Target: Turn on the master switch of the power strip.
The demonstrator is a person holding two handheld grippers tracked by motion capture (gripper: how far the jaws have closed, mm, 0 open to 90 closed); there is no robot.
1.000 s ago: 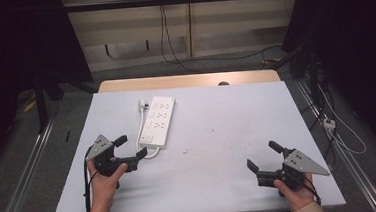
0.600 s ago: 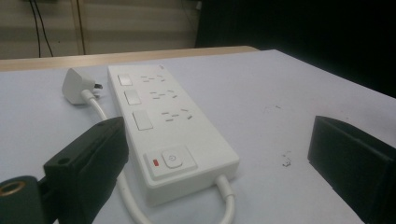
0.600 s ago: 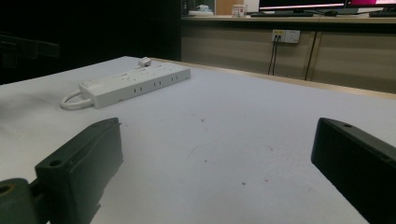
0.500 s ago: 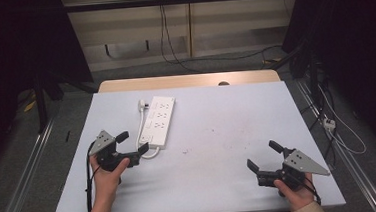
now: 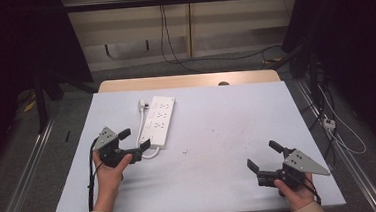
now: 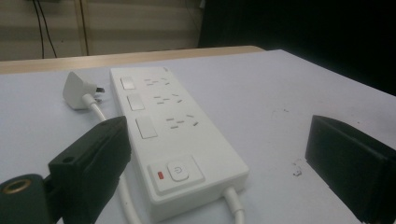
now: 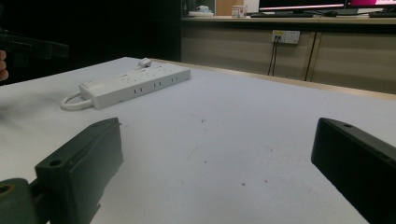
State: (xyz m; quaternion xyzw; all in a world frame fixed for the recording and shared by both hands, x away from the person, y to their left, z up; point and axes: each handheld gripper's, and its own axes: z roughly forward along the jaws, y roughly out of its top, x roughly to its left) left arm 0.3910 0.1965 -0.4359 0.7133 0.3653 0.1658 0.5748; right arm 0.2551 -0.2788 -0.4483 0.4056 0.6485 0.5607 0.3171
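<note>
Pale grey tabletop (image 5: pixel 219 149) with small dark specks runs under both hands, a tan wooden edge at its far side. At the left, the left gripper (image 5: pixel 133 142) hangs with its black jaws wide apart, just beside the near end of a flat white plastic power strip (image 5: pixel 159 120), whose white cord (image 5: pixel 141 134) loops back to a white plug (image 6: pixel 77 91). Well apart at the right, the right gripper (image 5: pixel 263 157) hangs near the table's front edge, jaws spread, nothing between them.
</note>
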